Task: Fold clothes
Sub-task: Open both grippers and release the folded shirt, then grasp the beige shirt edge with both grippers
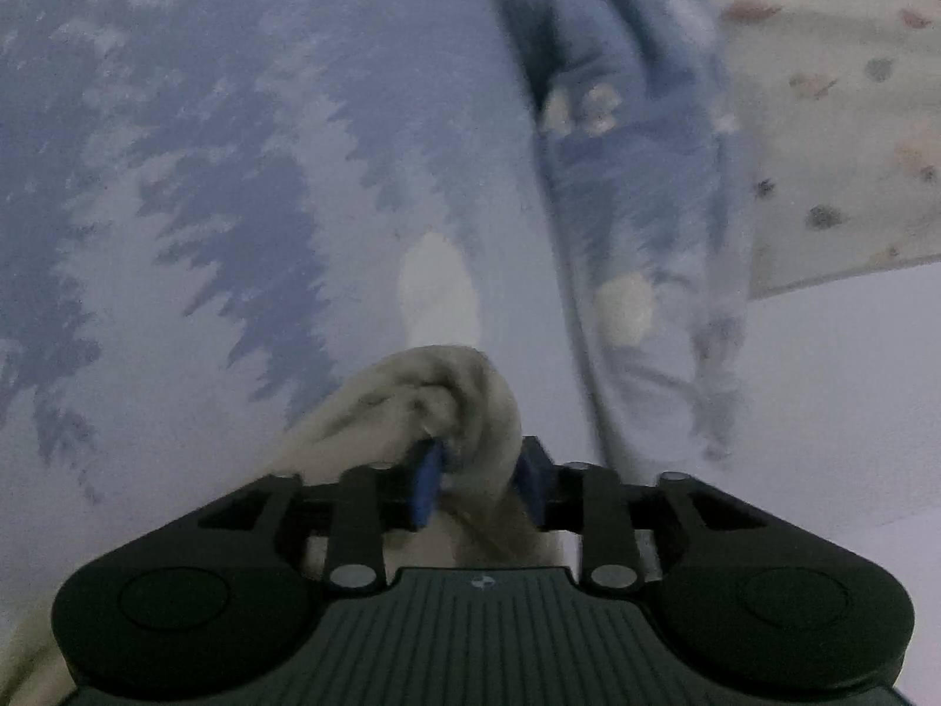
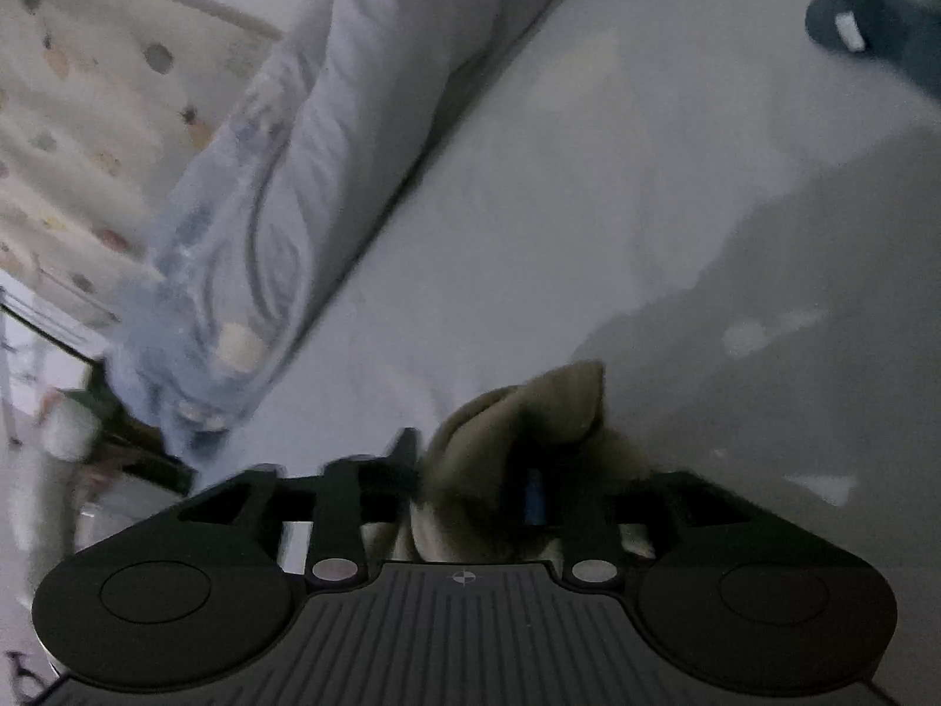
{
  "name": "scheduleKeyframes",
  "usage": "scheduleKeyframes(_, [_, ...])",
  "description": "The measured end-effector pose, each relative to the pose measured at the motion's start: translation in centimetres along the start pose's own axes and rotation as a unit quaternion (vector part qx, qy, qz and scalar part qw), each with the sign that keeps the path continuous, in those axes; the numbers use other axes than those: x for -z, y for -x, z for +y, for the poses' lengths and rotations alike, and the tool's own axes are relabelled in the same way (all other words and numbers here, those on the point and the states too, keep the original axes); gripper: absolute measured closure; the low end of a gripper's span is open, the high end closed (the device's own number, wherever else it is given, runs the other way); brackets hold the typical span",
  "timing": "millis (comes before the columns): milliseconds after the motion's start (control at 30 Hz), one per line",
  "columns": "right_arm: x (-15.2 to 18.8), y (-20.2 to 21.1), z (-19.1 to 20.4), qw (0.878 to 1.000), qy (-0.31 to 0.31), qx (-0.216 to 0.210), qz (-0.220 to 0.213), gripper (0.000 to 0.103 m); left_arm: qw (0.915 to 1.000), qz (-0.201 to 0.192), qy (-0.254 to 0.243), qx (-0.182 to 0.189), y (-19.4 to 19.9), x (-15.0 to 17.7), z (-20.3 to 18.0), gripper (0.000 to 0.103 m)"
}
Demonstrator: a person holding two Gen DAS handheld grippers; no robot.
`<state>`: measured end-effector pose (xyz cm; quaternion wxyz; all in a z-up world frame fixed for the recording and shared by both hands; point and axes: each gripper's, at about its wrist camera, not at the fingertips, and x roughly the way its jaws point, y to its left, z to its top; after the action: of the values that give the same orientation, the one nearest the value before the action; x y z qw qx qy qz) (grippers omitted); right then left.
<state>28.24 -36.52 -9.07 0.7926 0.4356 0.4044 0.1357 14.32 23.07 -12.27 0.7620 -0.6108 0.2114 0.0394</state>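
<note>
A beige garment point(image 1: 435, 388) is bunched between the blue pads of my left gripper point(image 1: 479, 473), which is shut on it, above a blue patterned bedcover point(image 1: 235, 176). In the right wrist view, my right gripper point(image 2: 476, 482) is shut on a fold of the same beige garment point(image 2: 529, 412), held over a pale sheet point(image 2: 588, 206). The rest of the garment hangs below both grippers, out of sight.
A blue patterned blanket roll point(image 2: 282, 206) lies along the bed's left side, also seen in the left wrist view point(image 1: 635, 176). A cream spotted cloth point(image 1: 835, 117) lies beyond it. A dark teal garment point(image 2: 876, 12) lies at the far right. Floor clutter point(image 2: 64, 423) lies beyond the bed edge.
</note>
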Motion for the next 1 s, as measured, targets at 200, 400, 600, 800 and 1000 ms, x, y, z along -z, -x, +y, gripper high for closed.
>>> scheduleKeyframes(200, [-0.5,1.5,1.4,0.997,0.008,-0.004,-0.071,0.000,0.9973,-0.050,-0.018,0.051,0.8,-0.7,-1.1,0.039])
scheduleKeyframes(400, [-0.1,4.1,3.8,0.989,0.067,0.039,-0.127,0.000,0.9969,-0.023,-0.069,0.030,0.1,-0.8,-2.3,0.029])
scheduleKeyframes(600, [0.1,3.7,5.7,0.979,0.195,0.059,-0.013,0.000,0.9531,0.010,-0.296,-0.062,0.5,-0.7,-6.9,0.029])
scheduleKeyframes(800, [0.0,3.2,4.9,0.958,0.265,0.098,0.040,0.000,0.9061,0.049,-0.396,-0.141,-1.3,0.3,-7.2,0.029])
scheduleKeyframes(1000, [-0.6,2.0,4.0,0.951,0.289,0.080,0.077,0.004,0.8914,0.106,-0.423,-0.122,-3.2,2.0,-6.4,0.038])
